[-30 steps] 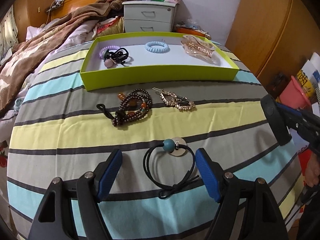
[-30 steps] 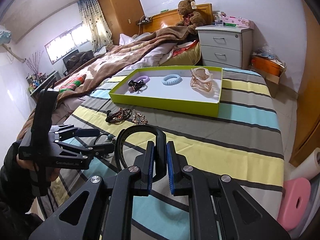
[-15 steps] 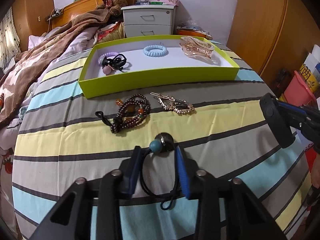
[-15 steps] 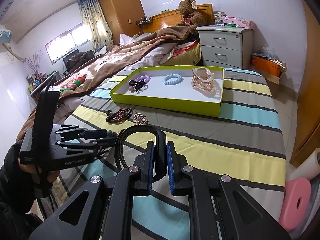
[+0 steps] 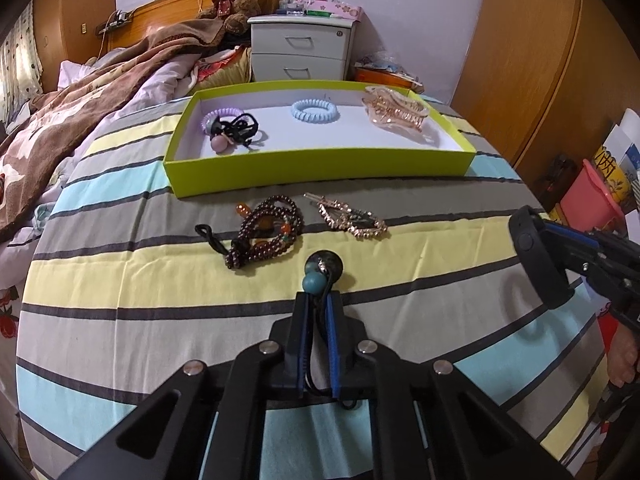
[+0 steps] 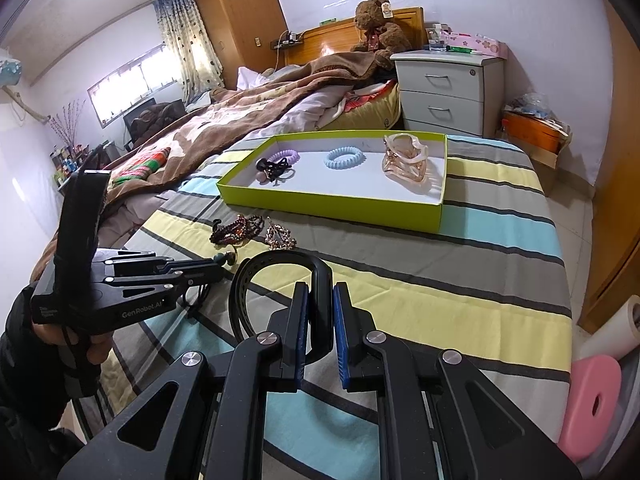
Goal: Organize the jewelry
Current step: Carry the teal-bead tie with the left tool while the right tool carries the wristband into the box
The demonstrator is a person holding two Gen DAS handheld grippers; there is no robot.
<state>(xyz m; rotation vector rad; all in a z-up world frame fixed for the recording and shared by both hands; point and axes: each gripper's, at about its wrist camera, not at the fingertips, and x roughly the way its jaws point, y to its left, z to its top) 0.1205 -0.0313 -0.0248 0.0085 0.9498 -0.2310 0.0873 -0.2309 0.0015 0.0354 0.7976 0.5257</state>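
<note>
Black elastic hair tie [image 5: 320, 292] pinched between left gripper [image 5: 318, 308] pads, low on striped bedspread [image 5: 120, 280], in front of bead bracelet [image 5: 264, 232] and gold clip [image 5: 348, 218]. Jaws fully closed on cord; teal bead [image 5: 314, 282] and dark disc charm [image 5: 326, 264] protruding just past fingertips; loose loop trailing back under tool. Right gripper [image 6: 320, 320] clamped on black headband [image 6: 280, 276], held off to right above bedspread. Handling estimate, hair tie: very light, limp, stretchy; cord thin, likely to slip through pads unless squeezed close behind bead; bead and charm hard, usable as stop against pull-out. Loop expected to dangle and swing once lifted, snag risk on bracelet. Long axis of squeezed loop running along fingers, bead end pointing away from camera toward green tray [image 5: 320, 168], knot end toward handle. Headband by contrast stiff, springy, arc opening toward left in right wrist view, gripped on one leg. Tray already holding purple coil [image 5: 222, 114], black ties [image 5: 240, 130], blue coil [image 5: 314, 110], claw clip [image 5: 394, 114]. Likely step in hand: lift hair tie, carry to tray beside black ties.
</note>
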